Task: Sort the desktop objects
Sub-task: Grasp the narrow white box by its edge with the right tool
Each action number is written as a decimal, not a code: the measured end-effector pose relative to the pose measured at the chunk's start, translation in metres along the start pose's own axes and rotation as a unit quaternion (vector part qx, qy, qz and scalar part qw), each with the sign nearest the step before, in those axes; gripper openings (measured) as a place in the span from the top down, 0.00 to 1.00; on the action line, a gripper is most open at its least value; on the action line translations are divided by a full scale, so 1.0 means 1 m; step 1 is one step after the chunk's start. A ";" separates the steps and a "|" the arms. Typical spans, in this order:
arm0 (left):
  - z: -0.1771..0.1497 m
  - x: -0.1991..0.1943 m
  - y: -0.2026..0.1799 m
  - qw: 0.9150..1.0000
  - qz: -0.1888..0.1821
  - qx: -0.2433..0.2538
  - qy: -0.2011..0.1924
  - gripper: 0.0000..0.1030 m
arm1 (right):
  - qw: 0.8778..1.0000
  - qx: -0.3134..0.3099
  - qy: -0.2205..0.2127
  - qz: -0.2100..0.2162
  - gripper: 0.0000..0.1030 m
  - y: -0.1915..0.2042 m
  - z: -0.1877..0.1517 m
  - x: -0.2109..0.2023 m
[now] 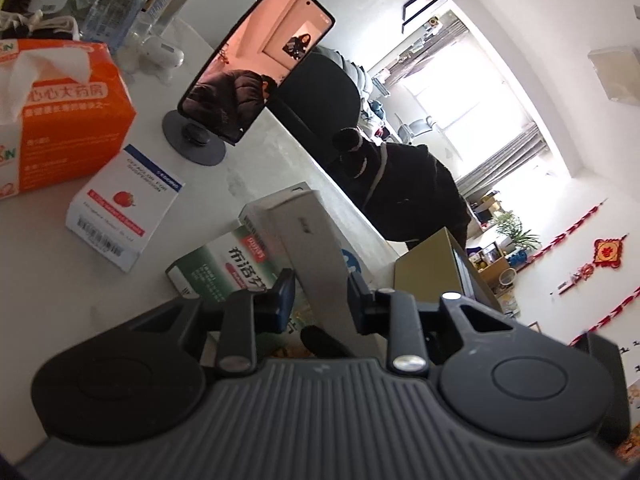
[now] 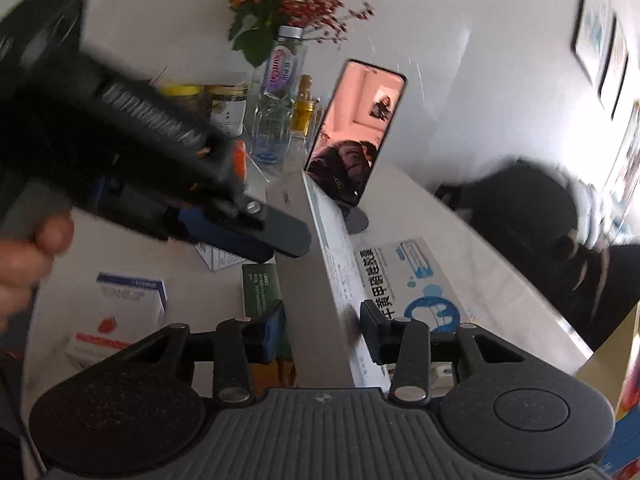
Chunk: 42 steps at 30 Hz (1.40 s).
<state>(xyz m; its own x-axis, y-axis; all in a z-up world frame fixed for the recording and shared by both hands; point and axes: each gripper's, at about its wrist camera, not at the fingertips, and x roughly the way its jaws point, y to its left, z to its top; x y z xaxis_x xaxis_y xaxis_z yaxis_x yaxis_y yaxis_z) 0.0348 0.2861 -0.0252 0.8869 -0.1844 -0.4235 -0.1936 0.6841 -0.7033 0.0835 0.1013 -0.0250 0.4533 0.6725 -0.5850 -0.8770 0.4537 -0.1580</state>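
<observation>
Edgewise, the long grey-sided box (image 2: 316,292) runs away from both hand-held grippers.

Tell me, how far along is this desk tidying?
Nothing looks sorted yet. In hand: the left claw is shut on a flat grey box, and the right claw straddles the same box. Left: the strawberry box, the green box and the blue-and-white box lie loose on the table.
</observation>
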 end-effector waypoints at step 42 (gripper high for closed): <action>-0.007 -0.019 0.020 0.994 0.062 0.089 -0.029 0.08 | 0.995 0.078 0.068 -0.007 0.03 -0.049 0.033 0.005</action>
<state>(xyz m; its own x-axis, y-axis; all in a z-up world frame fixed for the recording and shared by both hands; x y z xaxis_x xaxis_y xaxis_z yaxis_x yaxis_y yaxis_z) 0.0116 0.2981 -0.0349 0.8844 -0.0527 -0.4638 -0.2314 0.8134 -0.5336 0.1340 0.1017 0.0057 0.4298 0.5850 -0.6878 -0.8311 0.5541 -0.0480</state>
